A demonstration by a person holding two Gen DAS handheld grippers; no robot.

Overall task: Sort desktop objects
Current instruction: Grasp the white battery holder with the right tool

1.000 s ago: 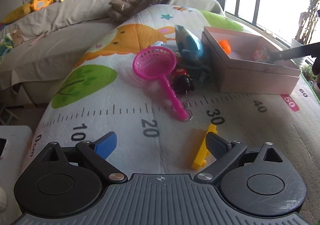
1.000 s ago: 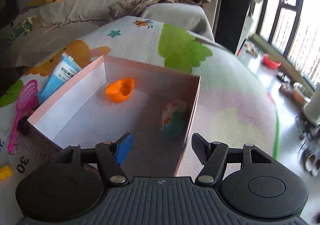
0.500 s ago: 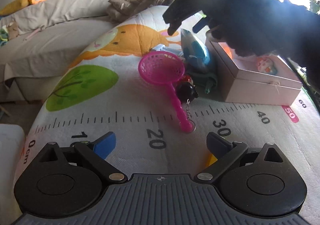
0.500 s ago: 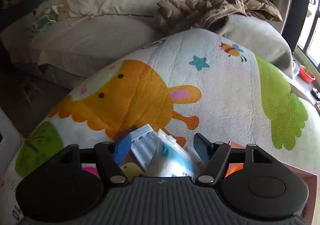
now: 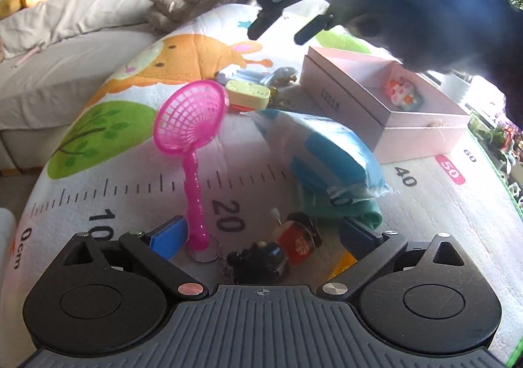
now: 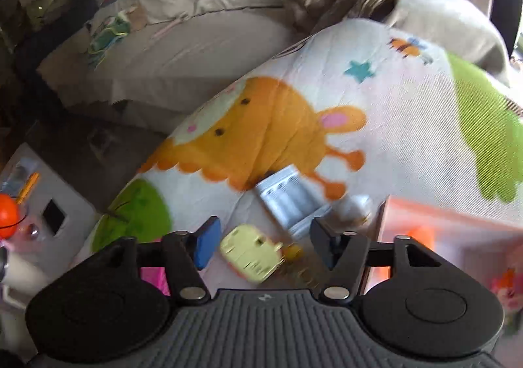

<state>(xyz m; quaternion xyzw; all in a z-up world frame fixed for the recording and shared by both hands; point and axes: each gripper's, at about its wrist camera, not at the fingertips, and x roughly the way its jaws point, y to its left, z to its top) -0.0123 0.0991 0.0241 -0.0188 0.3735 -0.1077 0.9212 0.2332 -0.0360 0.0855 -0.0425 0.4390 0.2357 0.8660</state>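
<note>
Both hand-held grippers spread apart, empty.
Left hand-held gripper (image 5: 261, 234) straddles keychain figure (image 5: 278, 255); advise centring, clearing pink net (image 5: 191, 136) handle before closing.

- Pink net scoop (image 5: 191, 126): left of centre, handle pointing down the frame.
- Blue-white packet (image 5: 322, 152): centre, lying over green cloth (image 5: 346, 211).
- Red-black keychain figure (image 5: 281, 253): bottom centre.
- Yellow case (image 5: 248, 95): upper centre.
- Pink box (image 5: 385, 109): upper right, open.
</note>
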